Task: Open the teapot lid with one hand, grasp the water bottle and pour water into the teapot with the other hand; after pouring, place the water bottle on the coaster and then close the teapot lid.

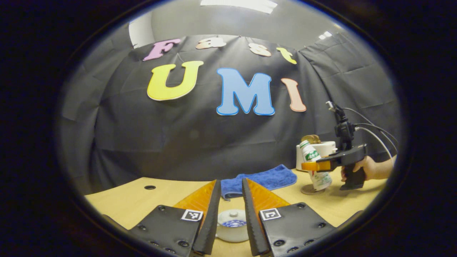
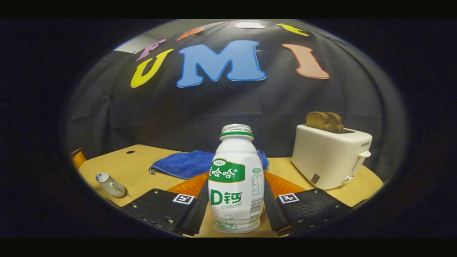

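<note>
Now my right claw (image 2: 235,207) clamps both fingers on the bottle (image 2: 236,182), uncapped, white with a green band, held over the coaster (image 1: 311,189) near the table's (image 1: 132,200) right edge, ready to set down, I judge. My left claw (image 1: 230,210) hangs part-open and empty above the white teapot (image 1: 232,225) at the front edge; its lid looks seated.
</note>
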`<state>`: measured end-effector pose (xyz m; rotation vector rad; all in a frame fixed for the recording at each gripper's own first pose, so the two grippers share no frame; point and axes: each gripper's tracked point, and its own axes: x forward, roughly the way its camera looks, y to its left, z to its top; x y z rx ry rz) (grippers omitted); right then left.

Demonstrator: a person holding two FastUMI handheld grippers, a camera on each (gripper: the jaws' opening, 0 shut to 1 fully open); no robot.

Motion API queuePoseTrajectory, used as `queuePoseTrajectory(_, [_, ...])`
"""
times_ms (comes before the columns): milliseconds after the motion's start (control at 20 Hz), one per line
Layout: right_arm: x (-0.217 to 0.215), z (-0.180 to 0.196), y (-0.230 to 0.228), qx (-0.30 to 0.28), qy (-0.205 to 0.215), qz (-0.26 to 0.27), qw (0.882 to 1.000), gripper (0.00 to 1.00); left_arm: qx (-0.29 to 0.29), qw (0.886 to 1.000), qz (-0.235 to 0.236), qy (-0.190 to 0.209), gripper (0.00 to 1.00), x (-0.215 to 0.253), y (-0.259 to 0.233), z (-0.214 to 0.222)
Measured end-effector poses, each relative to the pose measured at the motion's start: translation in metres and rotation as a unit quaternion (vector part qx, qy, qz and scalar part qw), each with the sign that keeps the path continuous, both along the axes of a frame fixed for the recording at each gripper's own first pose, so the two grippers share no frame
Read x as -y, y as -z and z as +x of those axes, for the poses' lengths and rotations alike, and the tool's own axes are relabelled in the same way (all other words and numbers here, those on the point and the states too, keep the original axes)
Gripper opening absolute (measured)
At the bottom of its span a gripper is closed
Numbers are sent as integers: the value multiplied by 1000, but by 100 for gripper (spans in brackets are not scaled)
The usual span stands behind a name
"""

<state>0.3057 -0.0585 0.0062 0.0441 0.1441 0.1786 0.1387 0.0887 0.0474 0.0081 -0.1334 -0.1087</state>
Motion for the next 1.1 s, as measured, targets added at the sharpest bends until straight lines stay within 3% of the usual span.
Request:
queuePoseTrajectory(150, [5, 15, -6, 27, 14, -10, 999, 70, 11, 1000, -11, -4, 50, -9, -6, -1])
queuePoseTrajectory(450, [6, 9, -6, 42, 10, -19, 999, 71, 15, 1000, -17, -5, 49, -12, -7, -2])
queuePoseTrajectory(500, [8, 5, -4, 43, 11, -24, 999, 55, 16, 1000, -17, -5, 49, -12, -8, -2])
queuePoseTrajectory(550, [10, 1, -3, 41, 12, -32, 999, 72, 16, 1000, -17, -5, 49, -12, -6, -3])
queuePoseTrajectory(700, [13, -12, 14, 12, 12, -61, 998, 77, 14, 1000, -12, -2, 39, -8, -6, -3])
queuePoseTrajectory(800, [13, -20, 21, 1, 5, -73, 997, 79, 18, 1000, -10, 0, 39, -5, -8, -3])
queuePoseTrajectory(850, [12, -22, 21, -1, 4, -80, 997, 79, 19, 1000, -8, 1, 49, -4, -9, -5])
queuePoseTrajectory(1100, [13, -30, 20, 6, 10, -111, 994, 80, 21, 1000, -7, 9, 50, 2, -10, -6])
